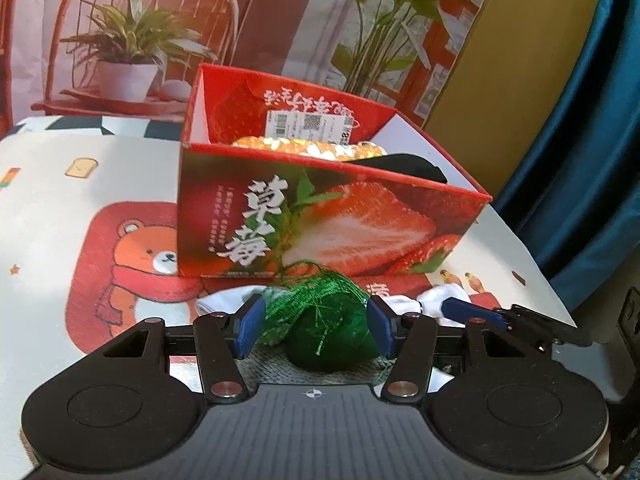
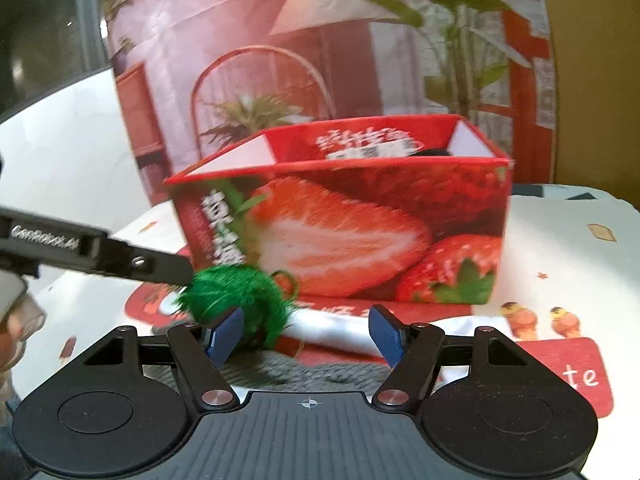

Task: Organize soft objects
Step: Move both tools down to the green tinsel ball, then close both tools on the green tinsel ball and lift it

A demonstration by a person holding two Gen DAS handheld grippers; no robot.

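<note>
Tablecloth (image 1: pixel 60 216) with a bear print covered the surface; a plant-and-chair backdrop (image 1: pixel 132 40) stood at the far side. Left gripper (image 1: pixel 316 322) was clamped on the green yarn ball (image 1: pixel 328 320), near the strawberry box (image 1: pixel 320 220). Right gripper (image 2: pixel 306 330) stood apart over white cloth (image 2: pixel 332 326), gripping nothing.

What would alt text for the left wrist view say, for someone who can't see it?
A hand-held gripper has its blue pads on either side of a green ball of yarn, in front of an open red strawberry box. The box stands on a bear-print cloth and already holds black and orange-patterned soft items.
</note>
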